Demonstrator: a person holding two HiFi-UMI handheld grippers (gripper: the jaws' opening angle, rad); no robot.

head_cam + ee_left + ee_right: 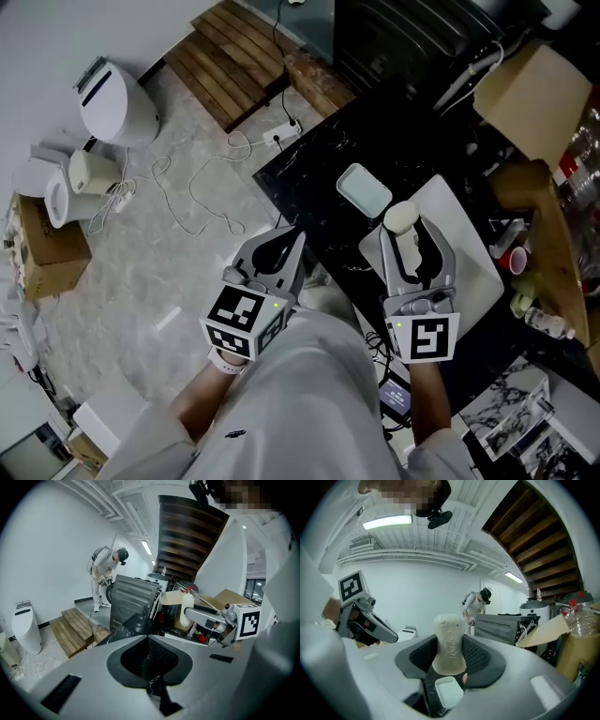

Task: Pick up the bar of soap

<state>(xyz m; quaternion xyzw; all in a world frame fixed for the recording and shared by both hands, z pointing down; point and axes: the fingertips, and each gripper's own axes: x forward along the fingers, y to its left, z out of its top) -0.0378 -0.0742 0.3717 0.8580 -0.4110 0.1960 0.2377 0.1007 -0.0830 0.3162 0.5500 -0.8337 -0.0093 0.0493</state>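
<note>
Black marble desk (319,159) below; right tool (450,654) clamps cream oval soap bar (449,637) by its flat faces, likely slick; left tool (149,656) closed, empty.

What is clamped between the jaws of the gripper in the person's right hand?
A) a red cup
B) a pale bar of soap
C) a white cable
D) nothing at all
B: in the right gripper view, the right gripper has its jaws pressed on both sides of the upright bar of soap.
</note>
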